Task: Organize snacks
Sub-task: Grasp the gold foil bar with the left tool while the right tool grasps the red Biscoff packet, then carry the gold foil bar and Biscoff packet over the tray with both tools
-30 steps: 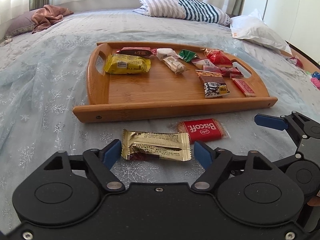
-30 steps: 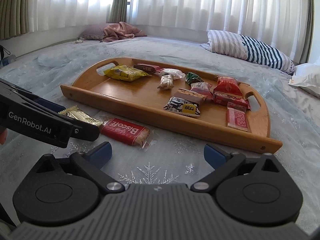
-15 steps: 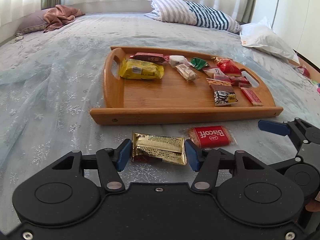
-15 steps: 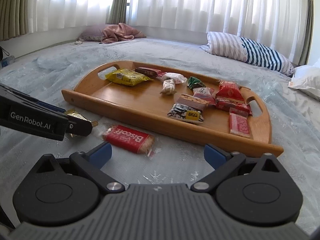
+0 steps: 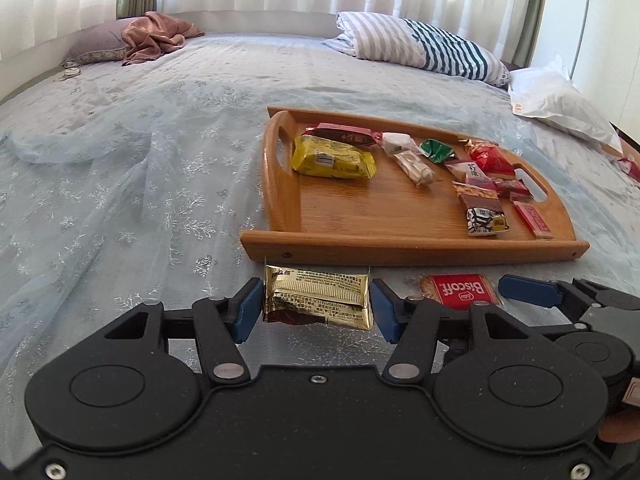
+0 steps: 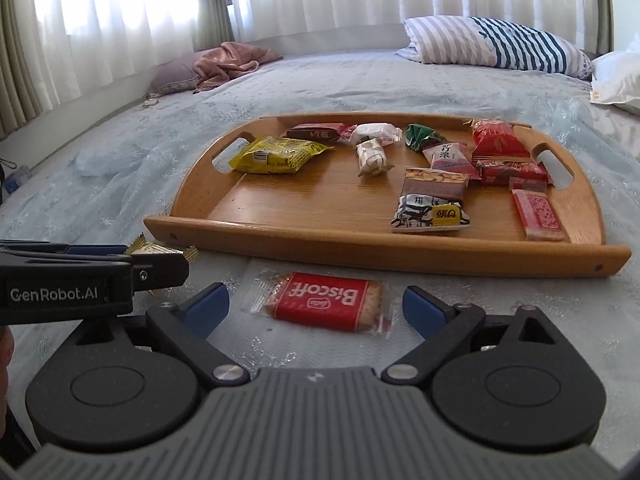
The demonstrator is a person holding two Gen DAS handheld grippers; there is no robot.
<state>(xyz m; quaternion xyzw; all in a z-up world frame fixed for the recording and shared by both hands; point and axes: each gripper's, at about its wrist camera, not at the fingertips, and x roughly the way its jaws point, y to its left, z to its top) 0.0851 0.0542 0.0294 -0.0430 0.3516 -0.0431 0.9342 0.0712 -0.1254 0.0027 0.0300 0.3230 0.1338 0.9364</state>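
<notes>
Gold bar (image 5: 318, 299): foil wrapper, light, crinkly, likely slick; clamped end to end between left gripper (image 5: 316, 307) pads, wrapper buckling a little at the bottom edge. Appears lifted just off the sheet (image 5: 120, 200), just short of the tray (image 5: 400, 254) front rim. Soft packet, so a light squeeze should do; long-axis grip risks folding it, across the width probably steadier.

Biscoff (image 6: 326, 301): flat, clear crimped wrap, biscuit inside probably brittle. Lying on the sheet between the right gripper (image 6: 316, 307) fingers, pads wide and not touching it. Best taken across the short sides, gently, clear of the loose crimped ends.

Tray: holds about ten other snacks along the far and right parts; near-left floor bare.
</notes>
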